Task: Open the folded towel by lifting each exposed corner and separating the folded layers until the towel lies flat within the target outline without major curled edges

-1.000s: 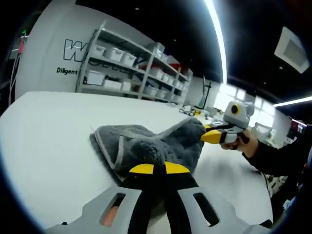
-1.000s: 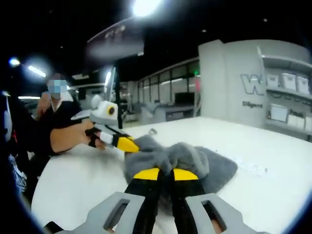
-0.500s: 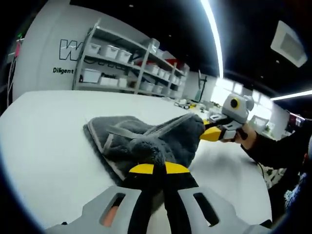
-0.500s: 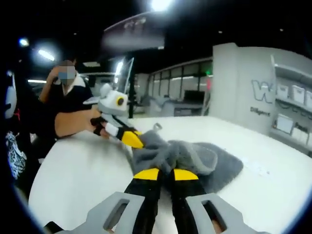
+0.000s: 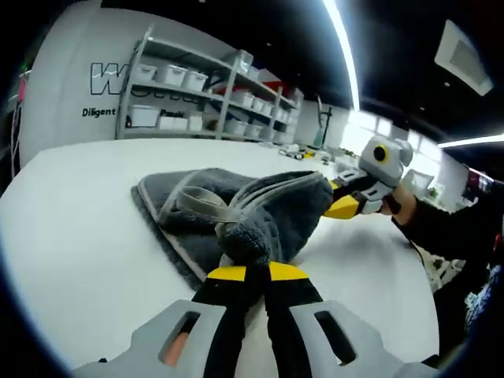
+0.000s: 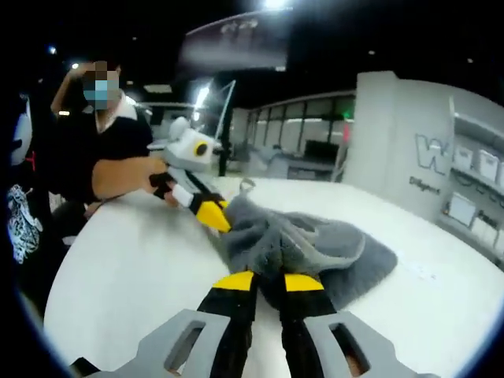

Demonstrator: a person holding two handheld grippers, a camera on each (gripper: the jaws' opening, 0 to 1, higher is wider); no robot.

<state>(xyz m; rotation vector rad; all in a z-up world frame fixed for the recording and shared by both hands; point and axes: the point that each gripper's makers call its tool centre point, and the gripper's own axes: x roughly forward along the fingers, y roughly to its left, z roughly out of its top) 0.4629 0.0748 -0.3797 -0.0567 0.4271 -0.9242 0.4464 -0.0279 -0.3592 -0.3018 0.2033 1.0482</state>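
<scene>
Here both tongs pinch the grey towel: the left gripper and right gripper each clamp a raised corner, apparently to peel layers apart above the white table.

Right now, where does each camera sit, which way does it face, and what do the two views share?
Left gripper view: rides the left gripper, shut on the grey towel, facing the shelving; the right gripper and a hand enter from the right.
Right gripper view: rides the right gripper, shut on the towel, looking across the white table at the left gripper, its hand and the person.
Shared: towel, table, both grippers, seen from opposite ends.
</scene>
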